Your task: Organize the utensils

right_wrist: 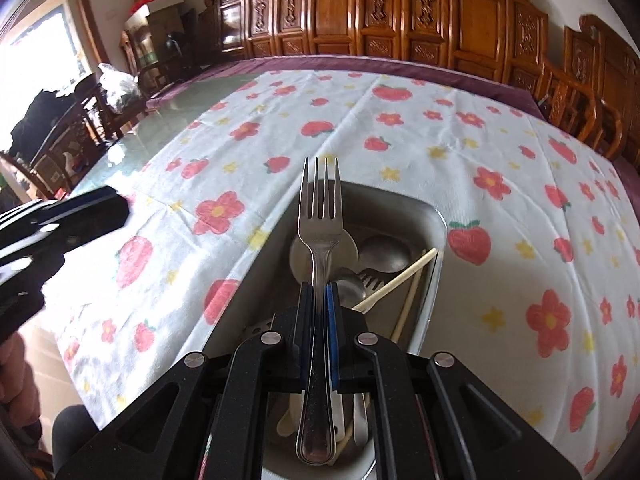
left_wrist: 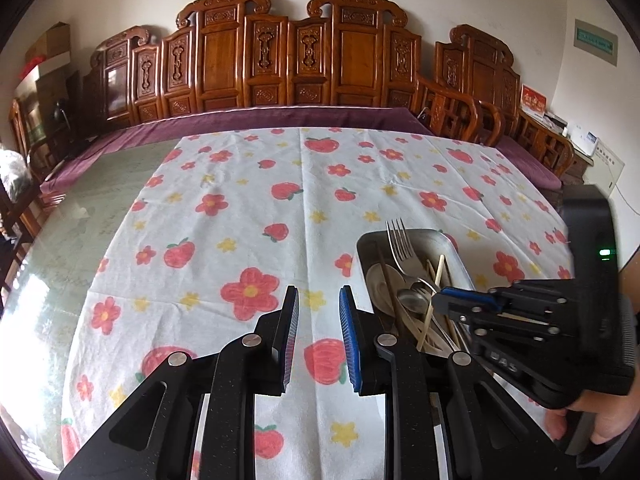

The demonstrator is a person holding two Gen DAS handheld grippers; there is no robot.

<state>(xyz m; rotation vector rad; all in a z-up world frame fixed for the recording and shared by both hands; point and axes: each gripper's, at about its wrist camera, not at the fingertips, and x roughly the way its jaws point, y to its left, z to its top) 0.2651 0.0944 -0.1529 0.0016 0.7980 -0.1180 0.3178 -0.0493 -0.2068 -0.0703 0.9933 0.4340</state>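
A steel fork (right_wrist: 320, 216) stands tines-up between the pads of my right gripper (right_wrist: 319, 288), which is shut on its handle just above a metal tray (right_wrist: 438, 220). The tray holds spoons (right_wrist: 384, 254), another fork and pale chopsticks (right_wrist: 396, 280). In the left wrist view the same tray (left_wrist: 448, 240) lies to the right, with the fork (left_wrist: 398, 240) rising over it from my right gripper (left_wrist: 440, 300). My left gripper (left_wrist: 319, 292) hangs over the tablecloth left of the tray, open, with nothing between its fingers. The left gripper (right_wrist: 108, 208) also shows at the left edge of the right wrist view.
A white tablecloth (left_wrist: 248, 208) printed with red flowers and strawberries covers most of a glass-topped table (left_wrist: 80, 240). A carved wooden bench (left_wrist: 280, 60) with a purple cushion runs behind the table. A person's hand (left_wrist: 592, 420) grips the right tool.
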